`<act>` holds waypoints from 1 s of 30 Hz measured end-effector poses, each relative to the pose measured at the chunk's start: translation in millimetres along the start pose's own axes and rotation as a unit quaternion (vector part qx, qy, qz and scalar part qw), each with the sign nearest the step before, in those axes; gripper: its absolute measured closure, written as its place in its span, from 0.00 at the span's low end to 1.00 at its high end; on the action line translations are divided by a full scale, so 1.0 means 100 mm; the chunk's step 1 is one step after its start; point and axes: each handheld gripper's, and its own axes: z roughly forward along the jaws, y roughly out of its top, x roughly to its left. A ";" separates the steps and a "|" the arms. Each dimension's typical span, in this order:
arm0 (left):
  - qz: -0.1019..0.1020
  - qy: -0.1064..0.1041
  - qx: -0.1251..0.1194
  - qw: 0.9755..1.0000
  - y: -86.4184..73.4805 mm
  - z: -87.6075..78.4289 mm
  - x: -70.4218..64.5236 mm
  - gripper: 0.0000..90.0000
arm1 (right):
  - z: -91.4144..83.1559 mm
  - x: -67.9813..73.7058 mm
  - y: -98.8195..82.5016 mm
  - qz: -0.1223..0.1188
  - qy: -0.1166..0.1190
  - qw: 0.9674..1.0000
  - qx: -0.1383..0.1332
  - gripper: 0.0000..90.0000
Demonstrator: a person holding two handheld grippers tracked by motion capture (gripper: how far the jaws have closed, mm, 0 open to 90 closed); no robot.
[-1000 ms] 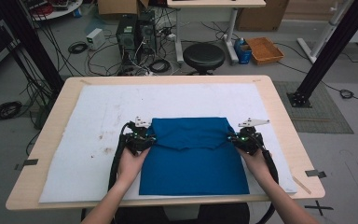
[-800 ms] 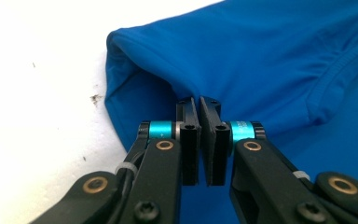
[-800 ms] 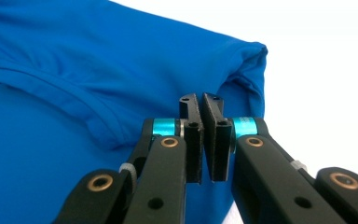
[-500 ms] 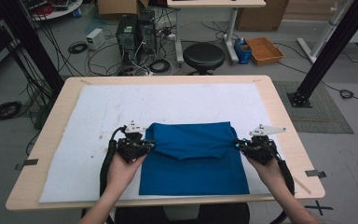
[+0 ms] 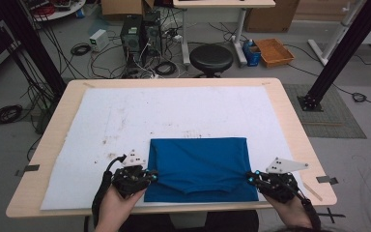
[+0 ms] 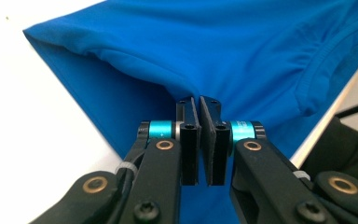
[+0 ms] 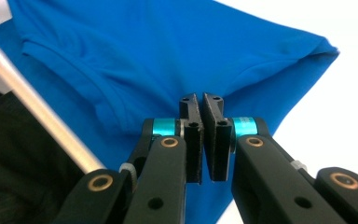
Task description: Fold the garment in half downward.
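You are pinching the blue shirt's (image 5: 198, 166) top layer in both the left gripper (image 5: 150, 178) and right gripper (image 5: 249, 178); jaws pressed together on cloth, keeping the fold taut.

So the high view sits above my side of the table (image 5: 290, 116), looking forward and down, floor clutter behind it. My left gripper (image 6: 199, 105) carries a cam staring along its jaws, super close to the blue shirt (image 6: 242, 51). The one on my right gripper (image 7: 201, 103) does the same from the opposite side. All three views share that shirt and the white mat (image 5: 174, 116).
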 end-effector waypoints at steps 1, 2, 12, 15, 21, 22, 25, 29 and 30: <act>-0.004 -0.001 0.001 1.000 -0.02 0.00 -0.01 0.96 | 0.00 0.03 -0.02 -0.004 -0.001 1.000 0.002 0.97; -0.001 -0.002 0.005 1.000 -0.03 0.00 -0.02 0.96 | -0.01 0.05 -0.04 -0.008 -0.002 1.000 0.004 0.97; 0.002 -0.008 0.022 1.000 -0.15 0.02 -0.07 0.96 | -0.04 0.23 -0.13 -0.044 -0.015 0.999 0.015 0.97; 0.007 -0.004 0.028 1.000 -0.18 0.03 -0.08 0.96 | -0.02 0.22 -0.16 -0.046 -0.019 0.999 0.020 0.97; 0.001 0.010 0.019 1.000 -0.16 0.01 -0.04 0.72 | -0.03 0.19 -0.17 -0.051 -0.026 0.998 0.011 0.86; -0.001 0.015 0.013 1.000 -0.14 0.01 -0.03 0.68 | -0.04 0.16 -0.15 -0.051 -0.030 0.998 0.004 0.83; -0.003 0.039 -0.011 0.999 -0.01 0.02 0.05 0.63 | -0.07 0.01 -0.03 -0.037 -0.058 0.997 -0.021 0.78; -0.019 0.074 -0.049 0.996 0.22 0.11 0.29 0.61 | 0.01 -0.33 0.20 0.002 -0.080 0.996 -0.049 0.70; -0.025 0.077 -0.055 0.995 0.26 0.14 0.34 0.60 | 0.07 -0.45 0.28 0.013 -0.087 0.995 -0.051 0.69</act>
